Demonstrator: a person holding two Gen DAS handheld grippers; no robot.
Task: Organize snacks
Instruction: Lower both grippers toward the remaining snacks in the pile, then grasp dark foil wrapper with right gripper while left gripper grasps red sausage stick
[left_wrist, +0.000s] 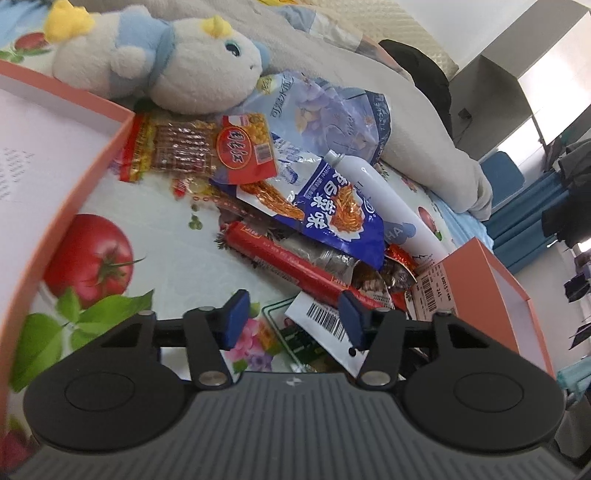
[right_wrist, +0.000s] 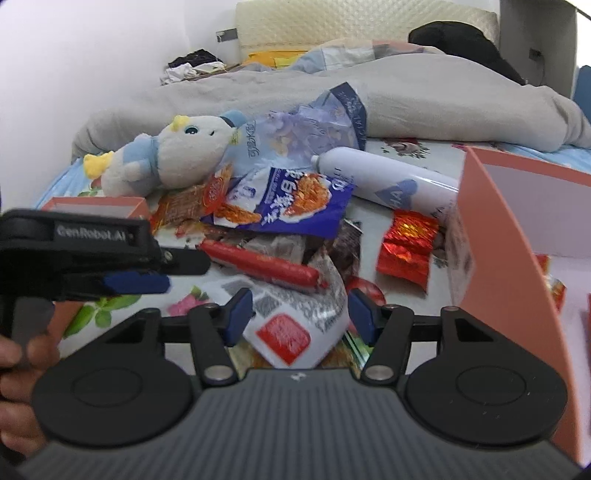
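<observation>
A heap of snack packets lies on a tomato-print sheet. In the left wrist view a long red sausage, a blue noodle-snack bag and a red peanut packet lie ahead of my open, empty left gripper, which hovers over a white barcoded packet. In the right wrist view my open right gripper stands around a white packet with a red label, jaws apart on both sides. The sausage lies just beyond. The left gripper shows at the left.
An orange box with white inside stands at the left, another orange box at the right. A plush toy, a white spray can, a pale blue bag and a grey blanket lie behind.
</observation>
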